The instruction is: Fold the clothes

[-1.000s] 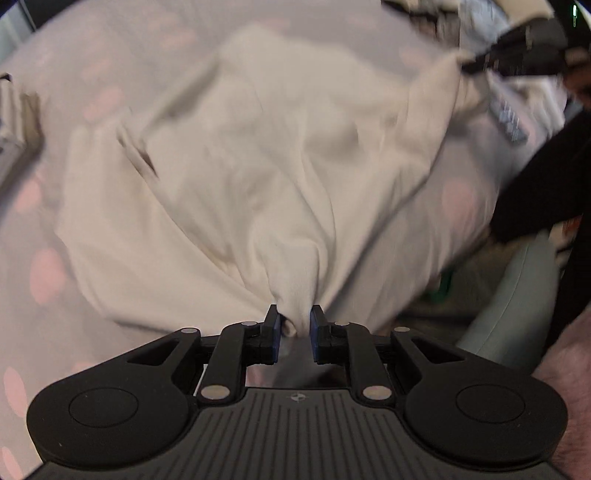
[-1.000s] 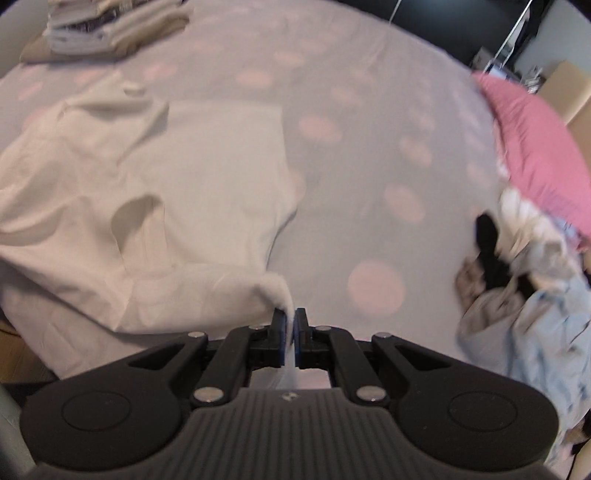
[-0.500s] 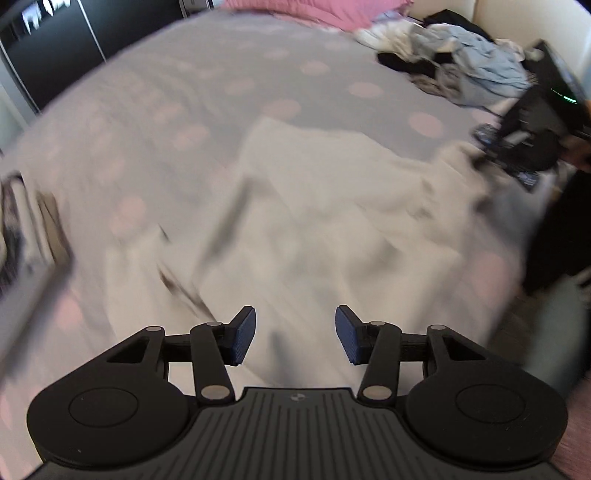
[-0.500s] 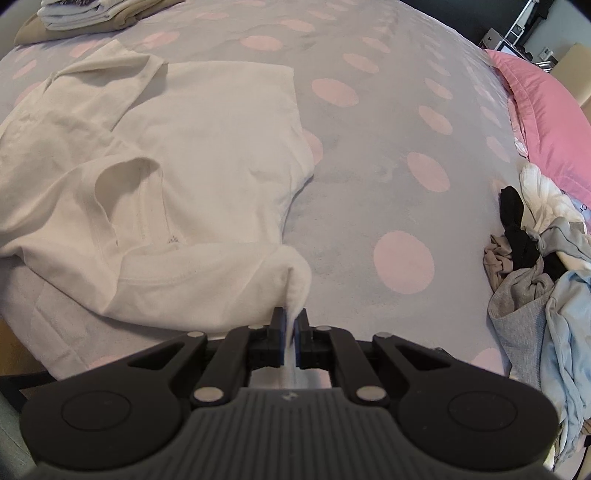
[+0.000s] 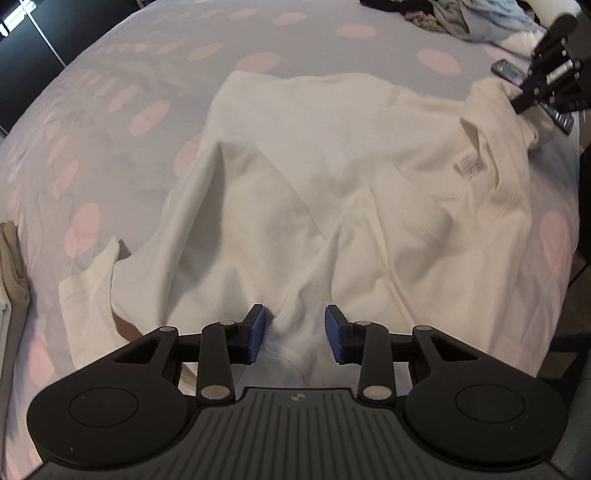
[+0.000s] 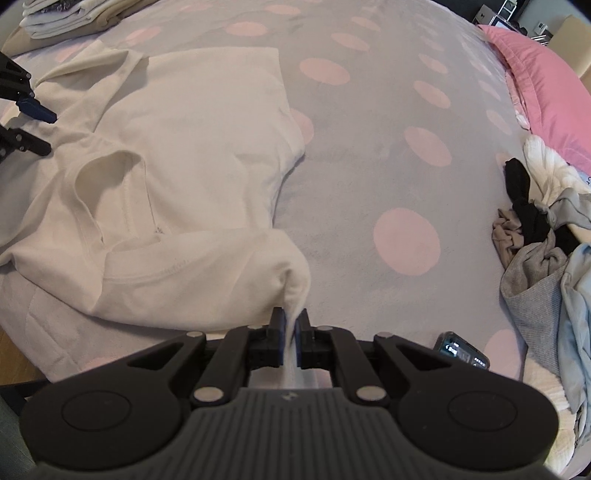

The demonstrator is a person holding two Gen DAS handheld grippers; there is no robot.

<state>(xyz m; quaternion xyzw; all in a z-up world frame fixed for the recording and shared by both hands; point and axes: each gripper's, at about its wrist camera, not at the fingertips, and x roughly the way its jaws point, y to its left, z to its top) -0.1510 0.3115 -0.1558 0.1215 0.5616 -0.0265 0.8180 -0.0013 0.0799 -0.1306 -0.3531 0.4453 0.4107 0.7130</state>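
The cream T-shirt (image 5: 369, 177) is looking like soft, matt cotton knit. The dotted bedspread (image 6: 369, 177) is showing a fuzzy, fleecy nap.

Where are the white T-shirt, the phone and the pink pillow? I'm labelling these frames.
white T-shirt (image 6: 192, 155), right wrist view, flat chest panel.
phone (image 6: 461, 350), right wrist view, lit screen.
pink pillow (image 6: 543, 85), right wrist view, top face.

The bed (image 6: 369, 155) has a grey cover with pink dots. On it lies a white T-shirt (image 6: 192, 147), spread and wrinkled. A heap of unfolded clothes (image 6: 546, 251) lies at the right side, below a pink pillow (image 6: 543, 74). A stack of folded clothes (image 6: 70, 14) is at the far left corner. A phone (image 6: 463, 350) lies near the front edge.
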